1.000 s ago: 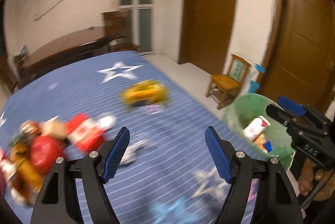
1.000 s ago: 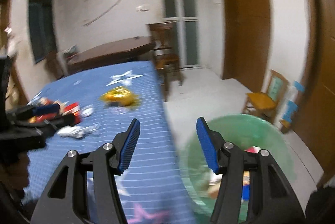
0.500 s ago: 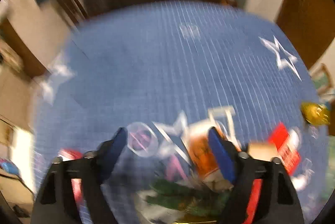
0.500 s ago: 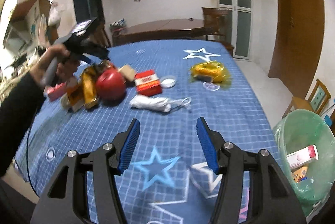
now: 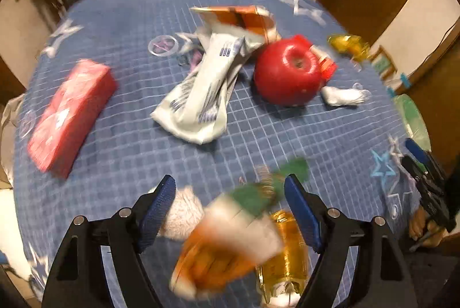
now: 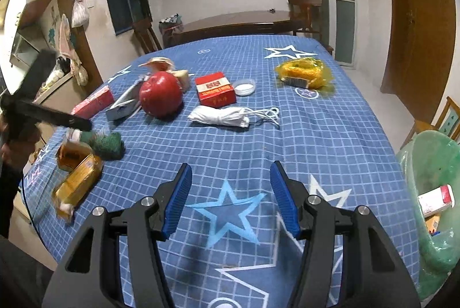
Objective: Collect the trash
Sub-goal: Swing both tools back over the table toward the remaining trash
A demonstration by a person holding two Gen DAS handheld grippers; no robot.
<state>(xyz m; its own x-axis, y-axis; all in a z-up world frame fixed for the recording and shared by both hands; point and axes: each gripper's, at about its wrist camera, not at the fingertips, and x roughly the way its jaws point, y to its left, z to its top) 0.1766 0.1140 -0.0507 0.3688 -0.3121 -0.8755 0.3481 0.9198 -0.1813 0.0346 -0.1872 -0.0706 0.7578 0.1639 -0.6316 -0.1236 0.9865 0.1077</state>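
Trash lies scattered on a blue checked tablecloth [image 6: 316, 141]. My left gripper [image 5: 230, 210] is open, low over an orange-and-green packet [image 5: 230, 236] and a yellow bottle [image 5: 283, 256]; both also show in the right wrist view, the packet [image 6: 69, 155] and the bottle [image 6: 77, 184]. Beyond them lie a white wrapper [image 5: 204, 89], a red apple-shaped thing [image 5: 287, 72] and a red box [image 5: 69, 112]. My right gripper [image 6: 230, 198] is open and empty over the table's near edge. A green-lined bin [image 6: 431, 193] stands to the right and holds a white and red carton [image 6: 435, 200].
In the right wrist view, a white bundle with cords [image 6: 227, 115], a small red box [image 6: 215, 89], a white lid [image 6: 244, 86] and a yellow bag [image 6: 302, 73] lie mid-table. A dark wooden table [image 6: 238, 23] and chairs stand behind. A door [image 6: 417, 20] is at the right.
My left gripper has swung from the bin side to the trash pile at the table's left and dropped low over the packet and bottle. My right gripper turned from the bin toward the table.
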